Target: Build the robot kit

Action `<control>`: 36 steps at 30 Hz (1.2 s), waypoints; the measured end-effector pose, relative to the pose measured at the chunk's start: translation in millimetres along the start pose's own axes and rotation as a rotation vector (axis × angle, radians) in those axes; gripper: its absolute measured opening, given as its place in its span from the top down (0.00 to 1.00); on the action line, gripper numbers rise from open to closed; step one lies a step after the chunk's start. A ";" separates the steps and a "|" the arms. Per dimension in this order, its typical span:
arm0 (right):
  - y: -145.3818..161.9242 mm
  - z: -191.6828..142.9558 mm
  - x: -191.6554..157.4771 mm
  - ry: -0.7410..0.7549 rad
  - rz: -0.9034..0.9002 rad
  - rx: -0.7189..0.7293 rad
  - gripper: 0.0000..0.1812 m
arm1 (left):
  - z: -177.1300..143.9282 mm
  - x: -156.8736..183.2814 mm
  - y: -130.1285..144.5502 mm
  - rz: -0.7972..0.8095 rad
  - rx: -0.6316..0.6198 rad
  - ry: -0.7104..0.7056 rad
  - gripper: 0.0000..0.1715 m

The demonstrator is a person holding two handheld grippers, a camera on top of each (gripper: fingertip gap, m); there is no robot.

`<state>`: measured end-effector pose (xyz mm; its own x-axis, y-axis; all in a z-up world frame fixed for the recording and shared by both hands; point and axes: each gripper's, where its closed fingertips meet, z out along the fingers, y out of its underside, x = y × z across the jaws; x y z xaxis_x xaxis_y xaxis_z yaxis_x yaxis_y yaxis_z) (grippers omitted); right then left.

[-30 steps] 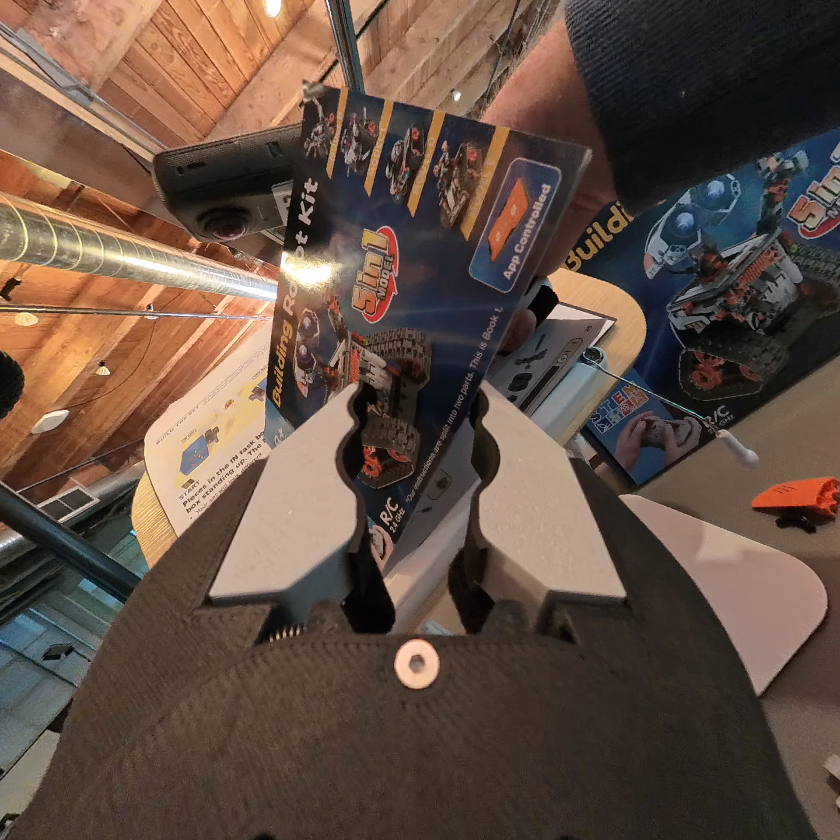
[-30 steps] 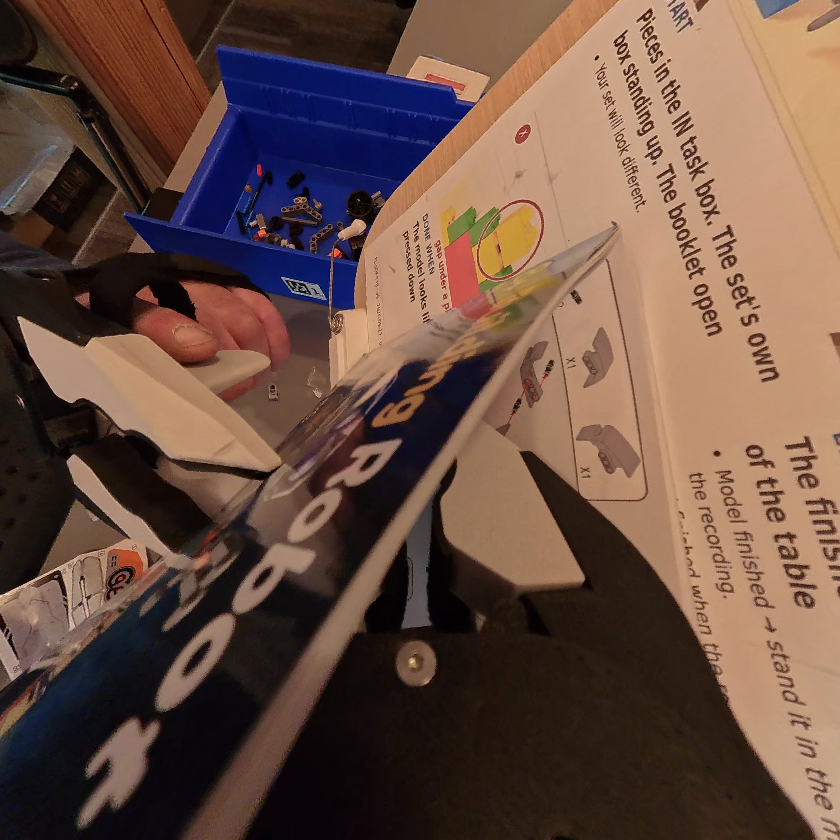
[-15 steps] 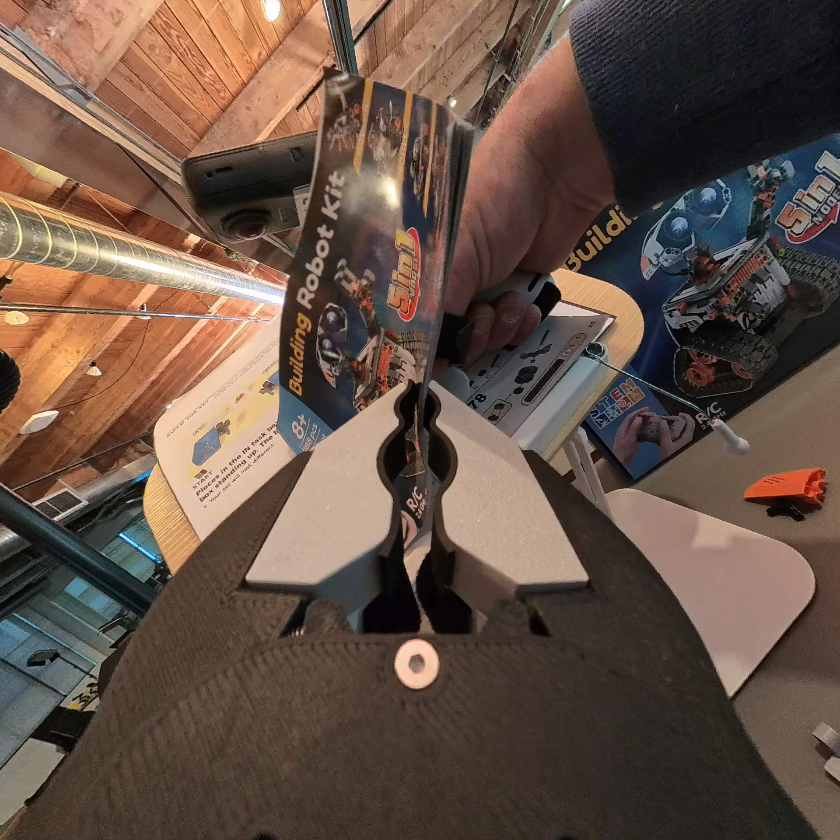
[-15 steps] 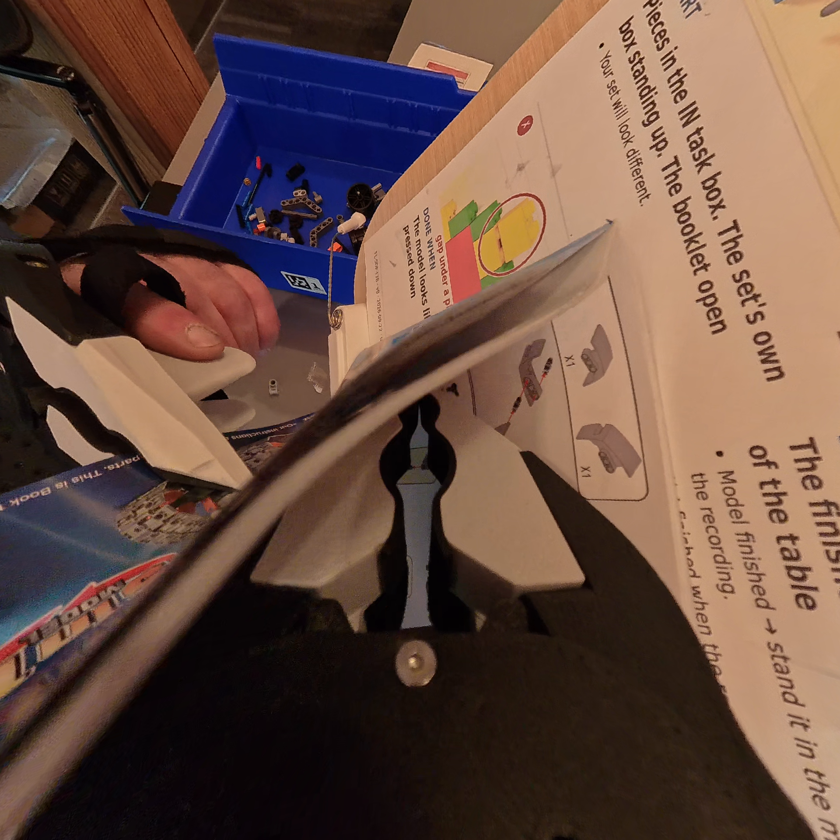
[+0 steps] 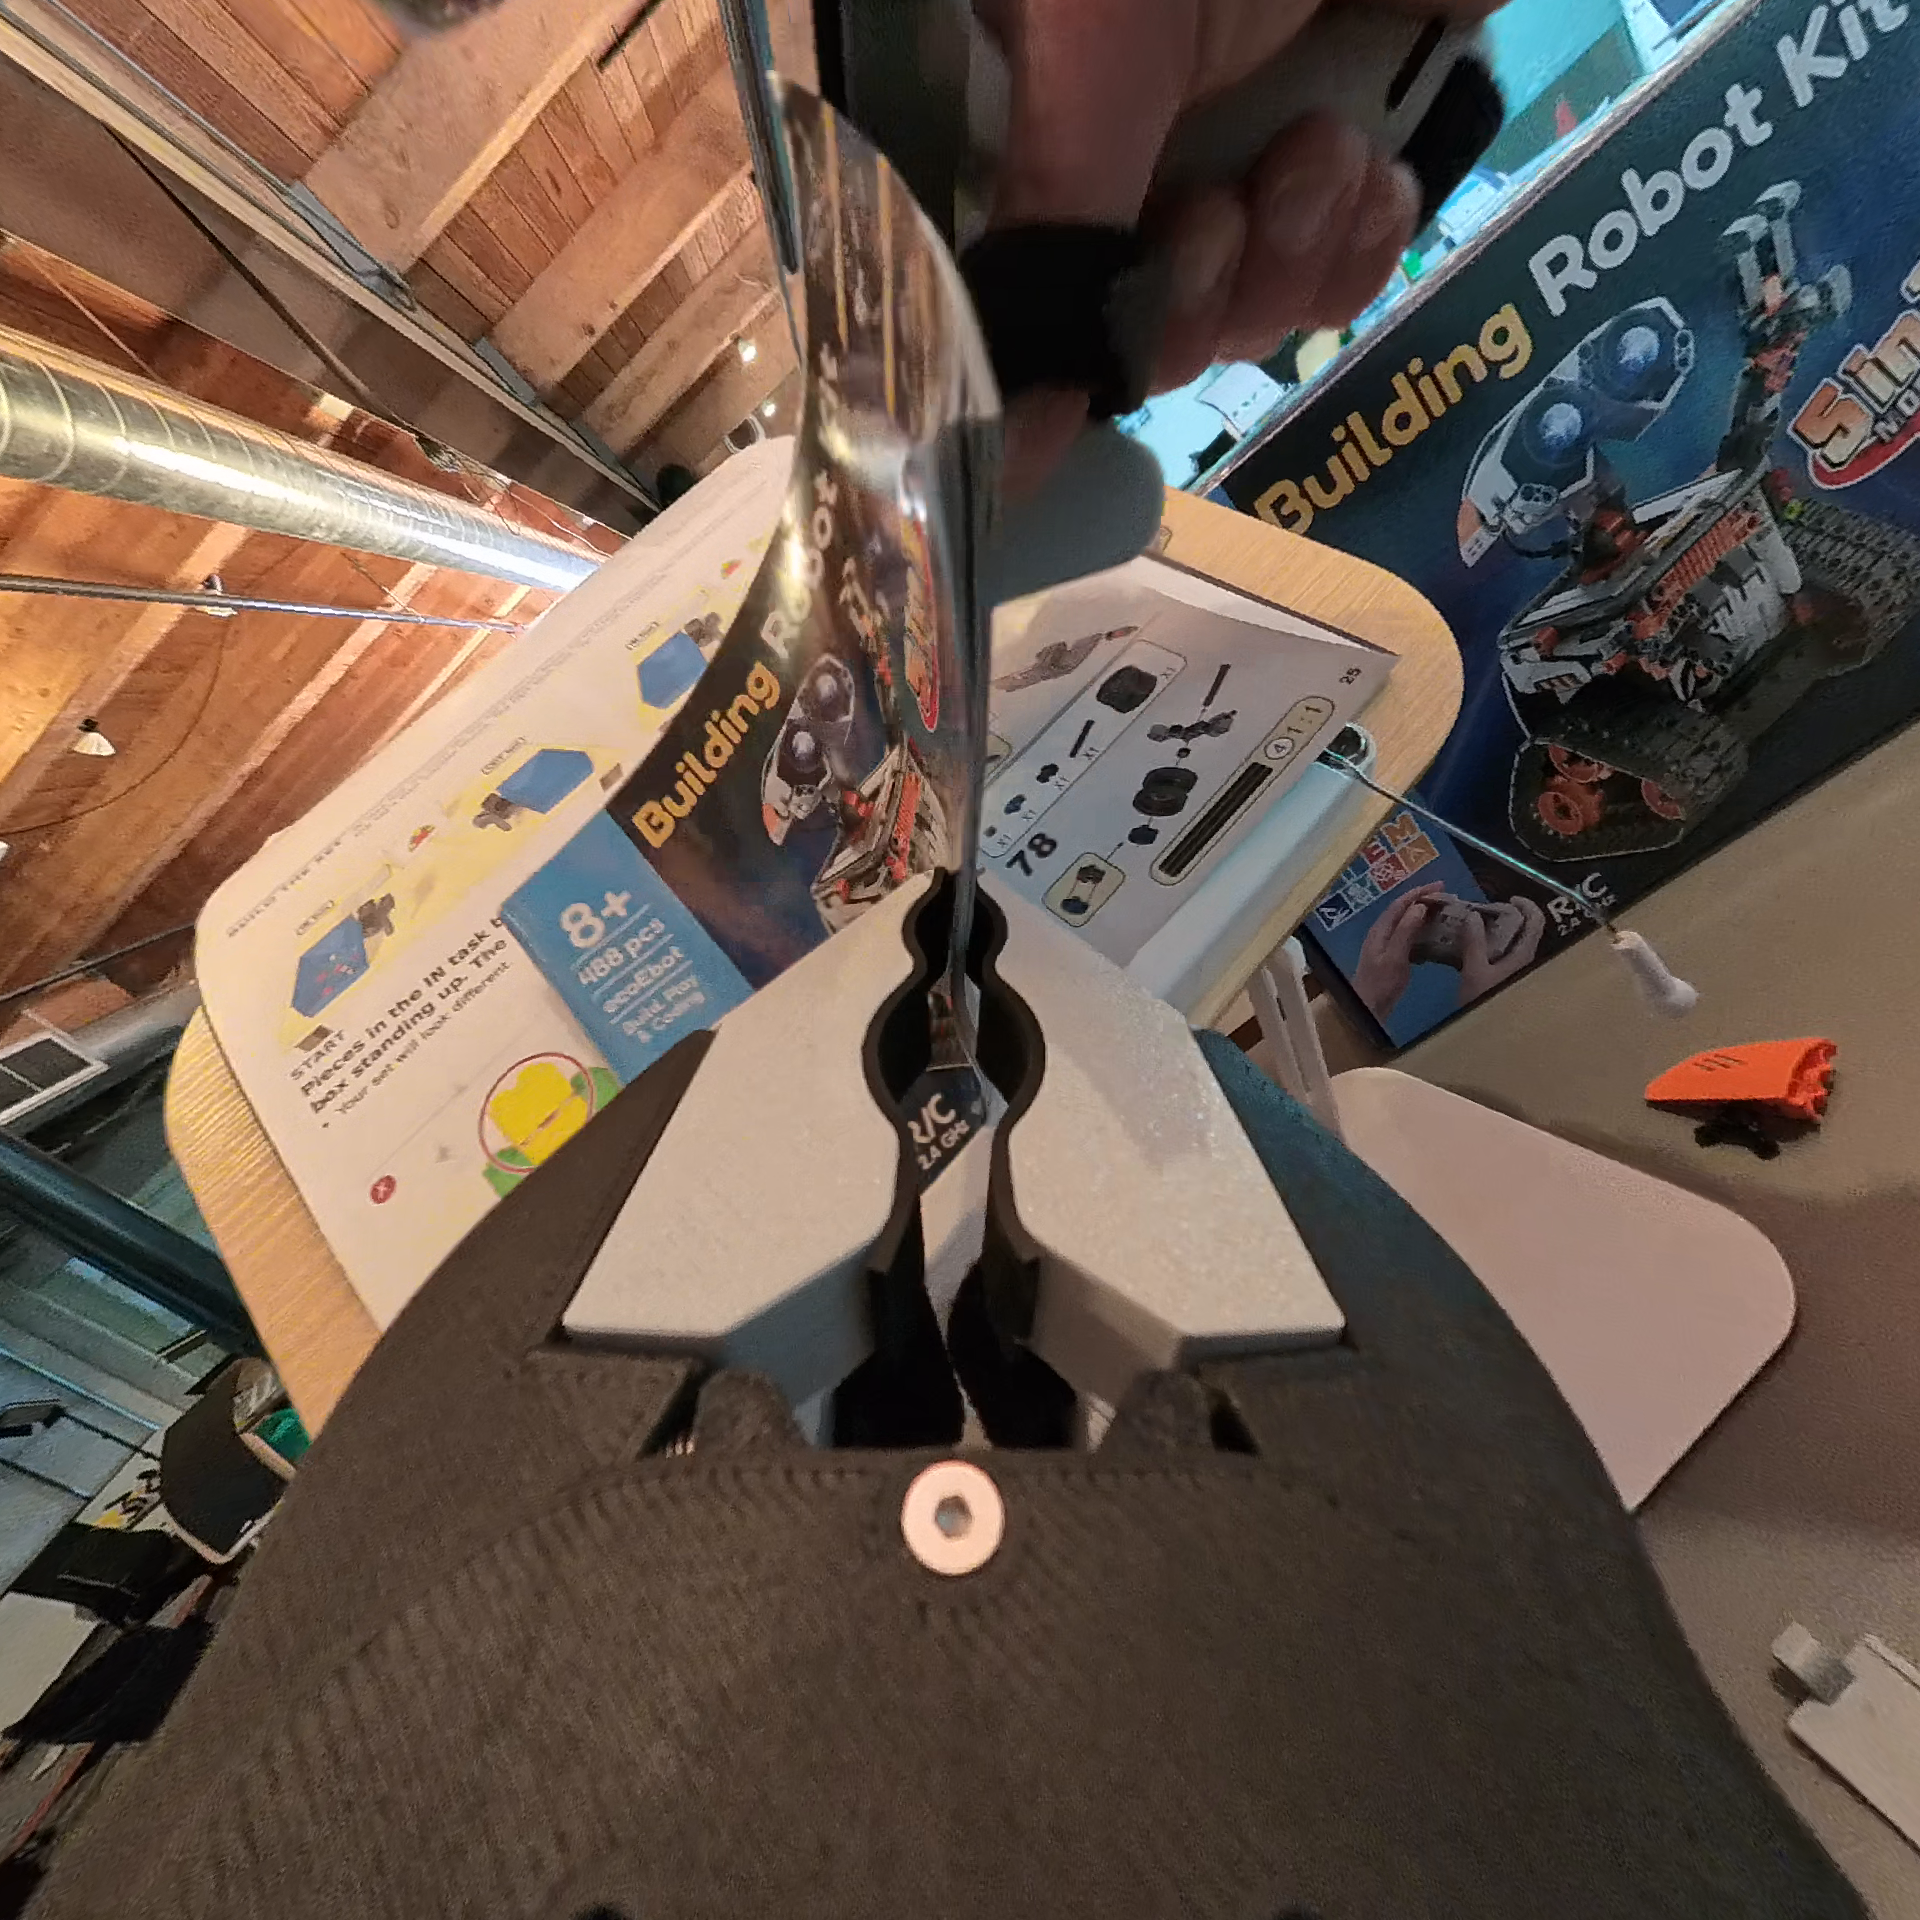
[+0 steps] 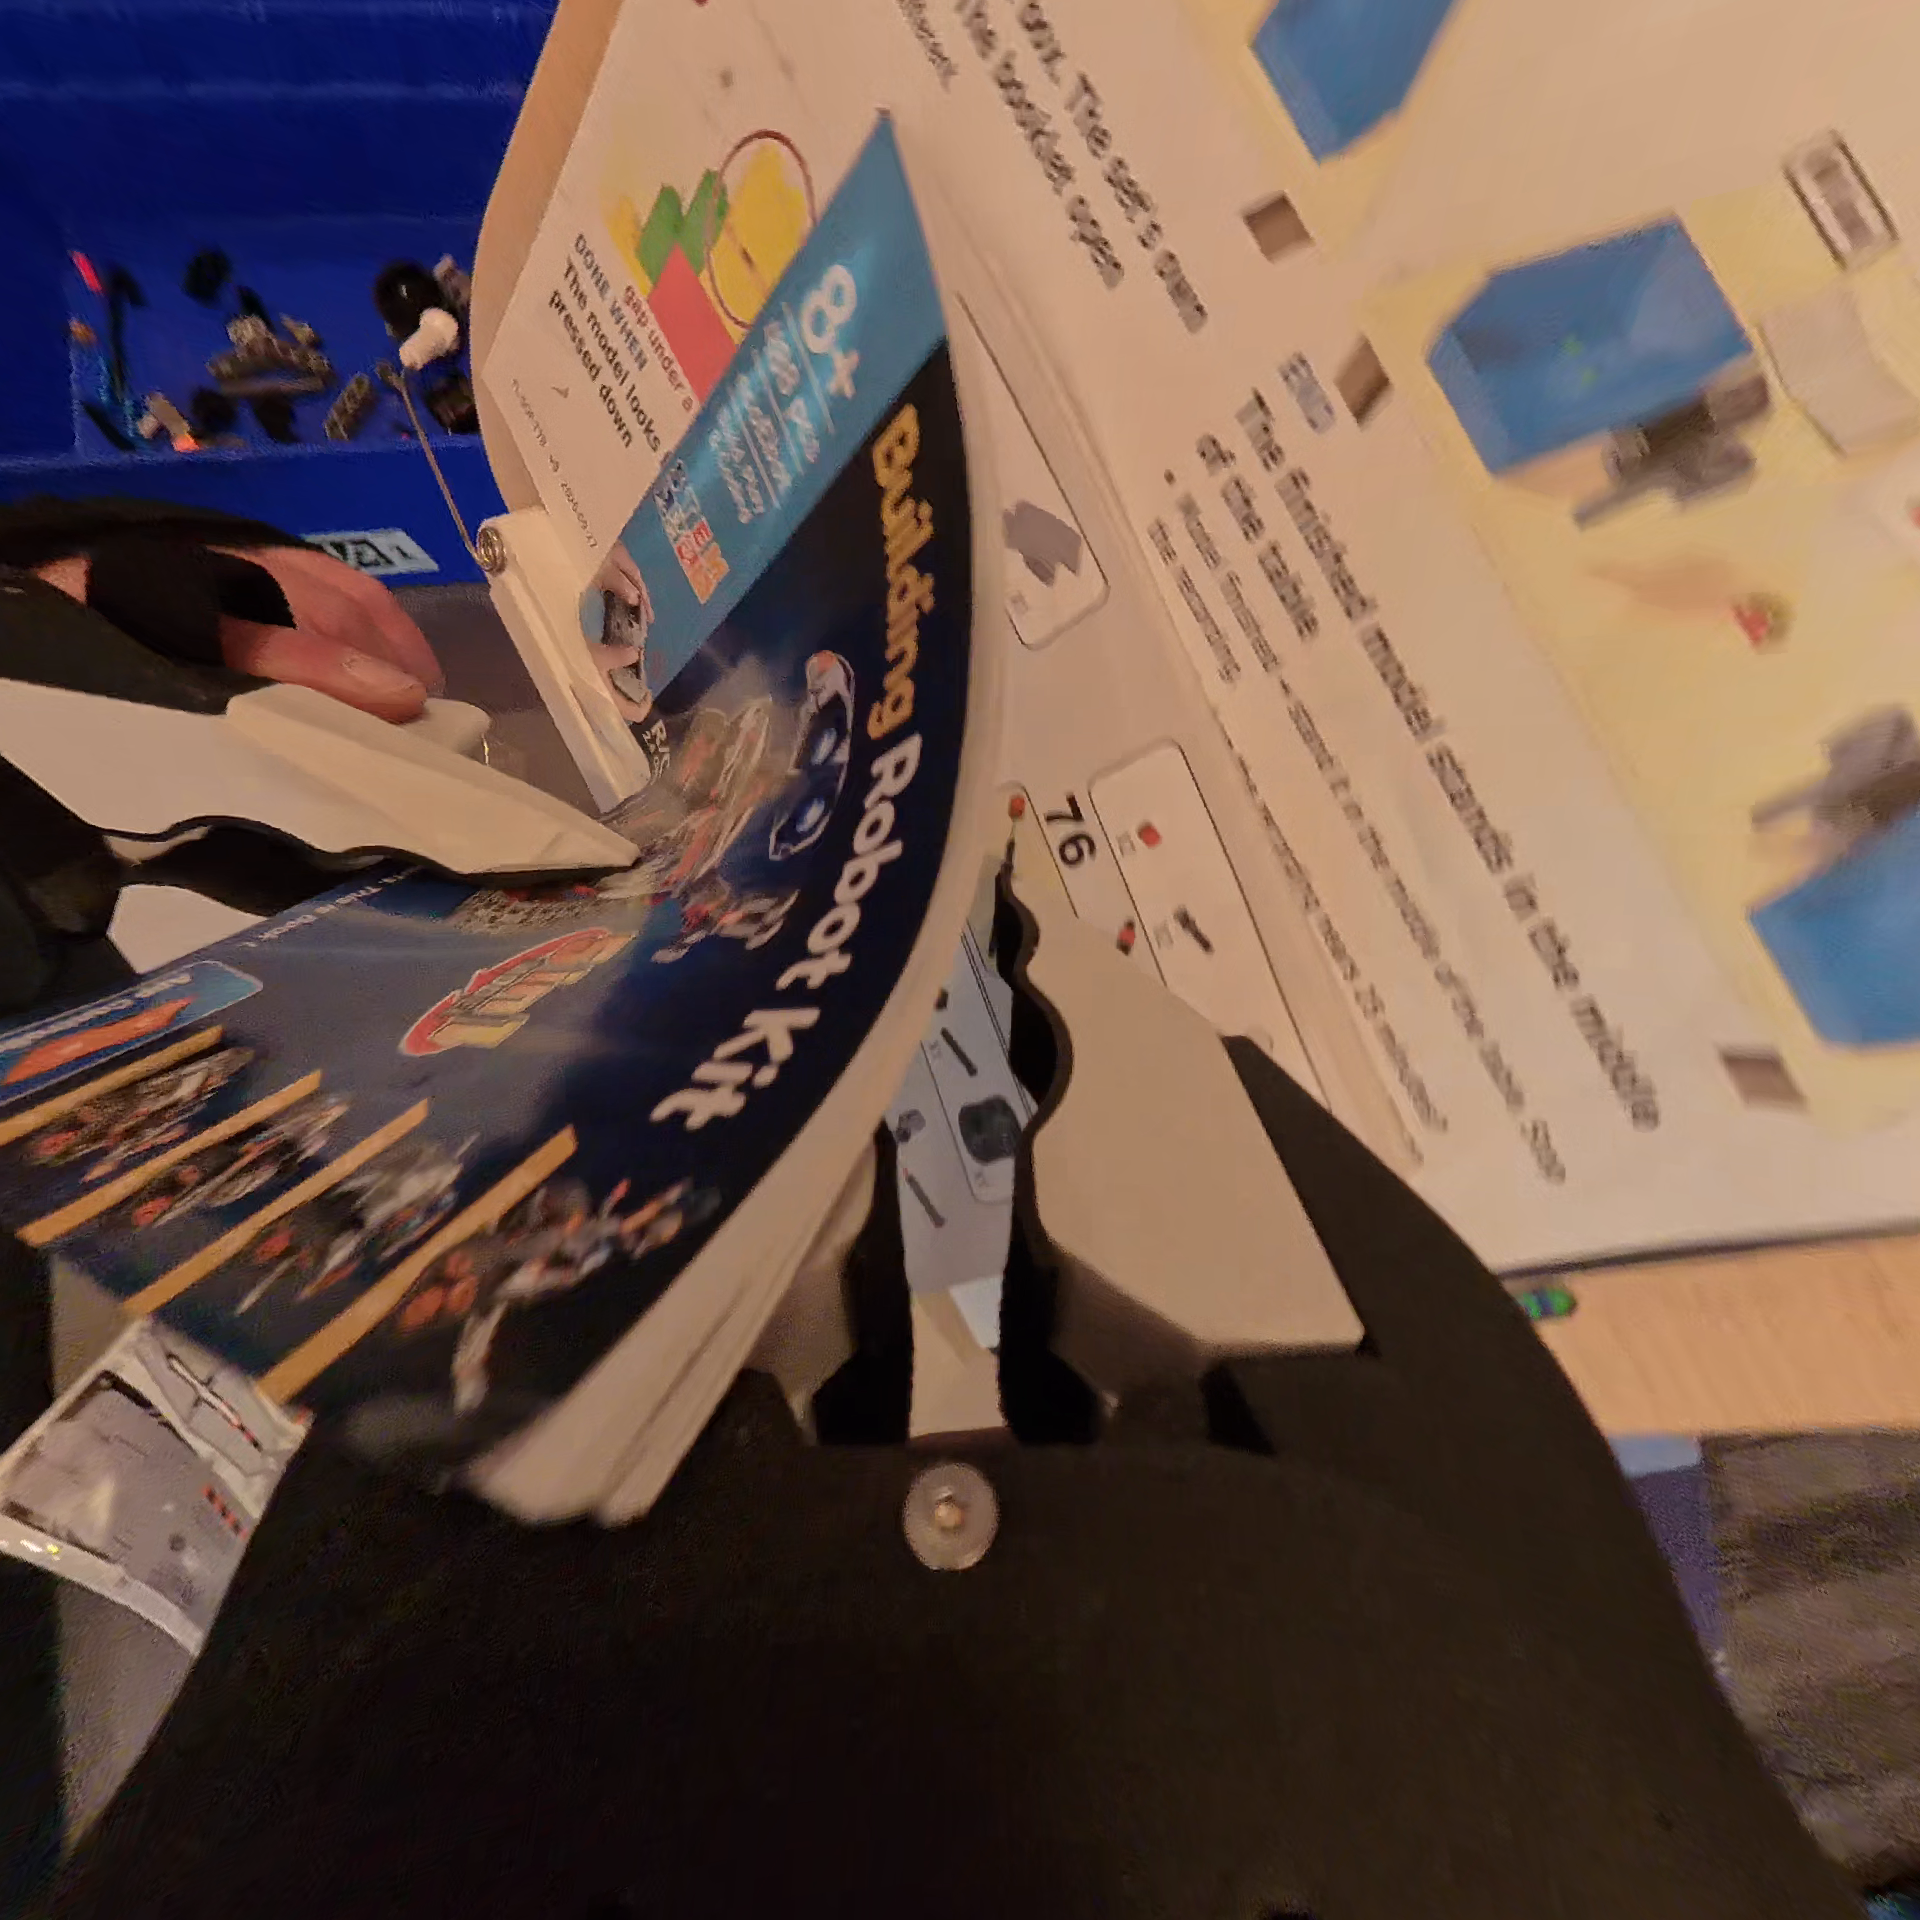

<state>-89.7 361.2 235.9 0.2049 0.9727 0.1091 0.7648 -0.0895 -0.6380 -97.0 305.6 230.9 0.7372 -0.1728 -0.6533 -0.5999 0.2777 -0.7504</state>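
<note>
I note warm, dim indoor light in both views. Glare streaks the glossy booklet cover (image 5: 883,436) in the left wrist view. The hand (image 5: 1226,187) above blurs. The right wrist view's printed sheet (image 6: 1455,520) smears; wide-angle bending warps edges.

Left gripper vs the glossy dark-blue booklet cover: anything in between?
Nothing visible. The left gripper is shut directly on the lower corner of the glossy dark-blue booklet cover, which curves up towards the person's hand.
</note>
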 end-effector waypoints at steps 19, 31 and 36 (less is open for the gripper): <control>18.6 -75.1 -51.7 -0.251 0.437 0.591 0.72 | 13.5 12.2 9.5 -0.001 -0.070 0.014 1.00; 30.6 -59.6 -33.2 -0.147 0.485 0.571 0.99 | 15.3 21.0 14.8 0.017 -0.074 0.056 0.87; 41.6 -55.0 -25.3 -0.110 0.497 0.560 1.00 | 11.6 24.7 13.3 0.024 -0.042 0.083 0.86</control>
<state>-29.5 321.1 248.6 0.3600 0.8647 -0.3502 0.1682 -0.4294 -0.8873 -83.2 316.0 205.9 0.6951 -0.2447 -0.6760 -0.6309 0.2431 -0.7367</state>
